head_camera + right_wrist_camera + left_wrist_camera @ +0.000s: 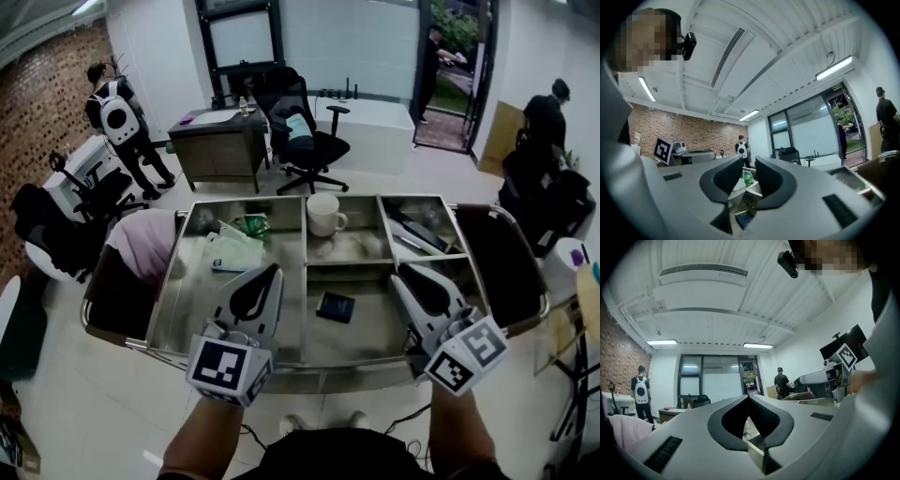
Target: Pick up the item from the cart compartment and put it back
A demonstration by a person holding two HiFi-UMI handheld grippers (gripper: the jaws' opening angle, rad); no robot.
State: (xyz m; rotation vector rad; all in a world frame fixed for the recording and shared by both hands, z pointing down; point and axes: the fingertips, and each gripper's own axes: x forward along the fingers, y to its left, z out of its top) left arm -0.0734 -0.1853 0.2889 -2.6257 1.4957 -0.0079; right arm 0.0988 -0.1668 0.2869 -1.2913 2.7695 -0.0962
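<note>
Head view puts the small dark flat item (336, 307) in the near middle compartment (370, 328) of the cart, about midway between your tools — low and rightward of the left tool (273, 271), clenched on nothing, low and leftward of the right tool (397, 275), slightly parted and empty.

Brick wall (42, 80), office chair (307, 136), white floor (89, 408)

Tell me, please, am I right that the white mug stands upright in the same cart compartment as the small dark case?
No: the white mug stands upright in the far middle compartment; the small dark case lies in the near middle compartment, as the head view shows.
</note>
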